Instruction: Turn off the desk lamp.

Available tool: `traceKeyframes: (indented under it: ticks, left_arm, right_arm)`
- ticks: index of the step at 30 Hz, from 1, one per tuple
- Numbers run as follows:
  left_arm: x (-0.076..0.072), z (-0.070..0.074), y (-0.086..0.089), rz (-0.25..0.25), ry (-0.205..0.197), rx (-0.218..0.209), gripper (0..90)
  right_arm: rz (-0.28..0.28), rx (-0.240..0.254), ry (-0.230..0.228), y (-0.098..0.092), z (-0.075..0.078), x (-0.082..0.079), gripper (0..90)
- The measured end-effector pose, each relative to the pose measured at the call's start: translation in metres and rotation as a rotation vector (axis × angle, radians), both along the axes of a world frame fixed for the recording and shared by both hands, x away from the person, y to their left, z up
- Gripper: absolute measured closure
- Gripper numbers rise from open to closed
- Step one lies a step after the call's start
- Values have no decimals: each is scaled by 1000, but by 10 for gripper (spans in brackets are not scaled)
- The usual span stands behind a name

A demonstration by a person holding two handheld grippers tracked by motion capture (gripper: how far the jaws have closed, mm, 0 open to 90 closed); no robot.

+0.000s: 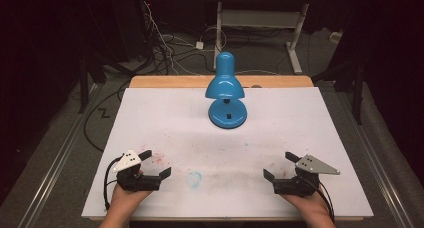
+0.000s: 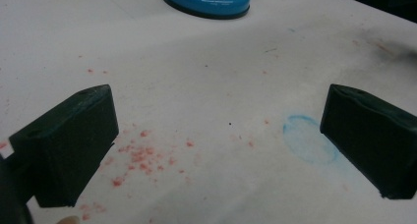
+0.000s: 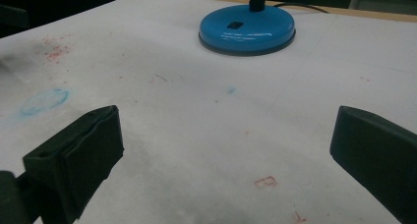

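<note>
1. A white sheet [image 1: 165, 118] covers the table; a strip of bare wood [image 1: 170, 81] shows along its far edge, in the upper middle of the high view.
2. The sheet is soiled: red specks [image 2: 142, 155] at lower left, one blue ring mark [image 1: 194, 178] at lower centre, a grey smear across the middle.
3. The room around is dark; loose cables [image 1: 165, 43] lie on the grey floor at the top, beside a white table frame [image 1: 295, 33].
4. One blue desk lamp [image 1: 226, 95] stands upper centre on the sheet, its shade tilted toward the viewer, well apart from both grippers.
5. Two grippers: the left gripper [image 1: 155, 164] at lower left, the right gripper [image 1: 280, 167] at lower right, each with jaws spread wide and nothing between them.
</note>
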State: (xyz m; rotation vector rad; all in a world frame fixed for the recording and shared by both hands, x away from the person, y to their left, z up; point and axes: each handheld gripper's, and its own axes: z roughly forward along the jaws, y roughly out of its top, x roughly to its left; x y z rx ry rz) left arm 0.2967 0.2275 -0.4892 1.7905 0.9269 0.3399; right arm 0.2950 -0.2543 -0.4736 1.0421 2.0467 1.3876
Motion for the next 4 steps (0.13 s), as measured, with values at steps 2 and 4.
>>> traceKeyframes:
  ticks: [2,4]
  left_arm:
    - [1,2,-2,-5,-7,-16,4]
    - [2,3,-4,-7,-11,-16,3]
  right_arm:
    - [-3,-2,-2,-2,0,-2,6]
    - [-13,-1,2,-5,-1,-4,6]
